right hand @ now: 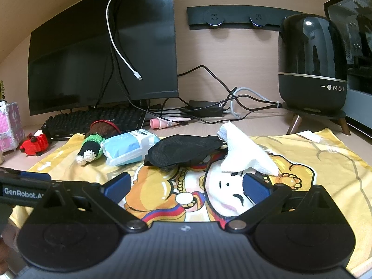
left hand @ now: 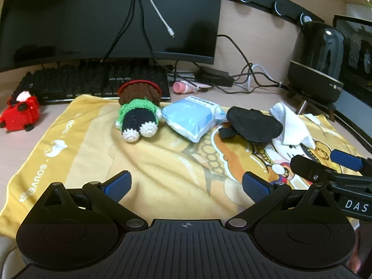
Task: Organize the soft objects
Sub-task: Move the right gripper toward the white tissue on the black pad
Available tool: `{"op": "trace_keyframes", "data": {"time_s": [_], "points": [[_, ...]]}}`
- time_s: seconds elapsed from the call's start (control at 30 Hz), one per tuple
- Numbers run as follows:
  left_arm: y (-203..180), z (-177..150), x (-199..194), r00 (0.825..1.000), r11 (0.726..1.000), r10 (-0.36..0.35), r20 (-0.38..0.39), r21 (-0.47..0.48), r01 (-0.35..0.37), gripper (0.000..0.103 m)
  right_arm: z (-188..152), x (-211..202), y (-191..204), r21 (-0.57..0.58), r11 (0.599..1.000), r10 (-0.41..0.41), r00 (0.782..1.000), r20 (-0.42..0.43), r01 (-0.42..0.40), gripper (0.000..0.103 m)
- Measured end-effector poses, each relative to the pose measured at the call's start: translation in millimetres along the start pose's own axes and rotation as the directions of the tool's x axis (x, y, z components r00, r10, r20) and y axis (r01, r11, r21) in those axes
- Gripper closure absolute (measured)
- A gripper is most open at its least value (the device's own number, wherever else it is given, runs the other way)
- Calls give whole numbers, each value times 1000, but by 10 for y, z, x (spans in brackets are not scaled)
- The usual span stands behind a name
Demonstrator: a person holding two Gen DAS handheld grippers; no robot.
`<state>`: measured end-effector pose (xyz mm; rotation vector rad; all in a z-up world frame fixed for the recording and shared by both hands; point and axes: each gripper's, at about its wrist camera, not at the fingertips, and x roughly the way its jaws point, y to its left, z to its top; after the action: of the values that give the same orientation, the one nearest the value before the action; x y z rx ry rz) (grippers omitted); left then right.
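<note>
A yellow cartoon towel (left hand: 144, 162) (right hand: 325, 153) is spread on the desk. Along its far edge, left to right, lie a crocheted doll (left hand: 137, 114) (right hand: 91, 147) in green and black, a blue tissue pack (left hand: 193, 118) (right hand: 127, 147), a black face mask (left hand: 253, 123) (right hand: 186, 151) and a crumpled white paper tissue (left hand: 290, 125) (right hand: 244, 151). My left gripper (left hand: 186, 186) hovers open over the towel's near part, nothing between its fingers. My right gripper (right hand: 186, 188) is open too, just short of the mask and tissue; it shows at the right edge of the left wrist view (left hand: 325, 165).
Behind the towel stand a black keyboard (left hand: 97, 81) (right hand: 97, 121), a dark monitor (left hand: 104, 18) (right hand: 104, 53) with dangling cables, a pink tube (left hand: 183, 87) (right hand: 162, 123) and a black speaker (right hand: 311, 65) on a wooden stand. A red toy car (left hand: 21, 114) (right hand: 34, 145) sits left.
</note>
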<state>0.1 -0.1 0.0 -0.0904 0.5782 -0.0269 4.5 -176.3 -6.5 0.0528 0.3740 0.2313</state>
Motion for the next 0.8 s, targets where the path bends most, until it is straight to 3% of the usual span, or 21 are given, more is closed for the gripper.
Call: {"op": "trace_keyframes", "data": {"time_s": [0.8], "points": [[-57,-22,48,1000,999,17,-24,37,-16,0,-10,0,15,-9,1000,5,1000,-11,-5,0]]}}
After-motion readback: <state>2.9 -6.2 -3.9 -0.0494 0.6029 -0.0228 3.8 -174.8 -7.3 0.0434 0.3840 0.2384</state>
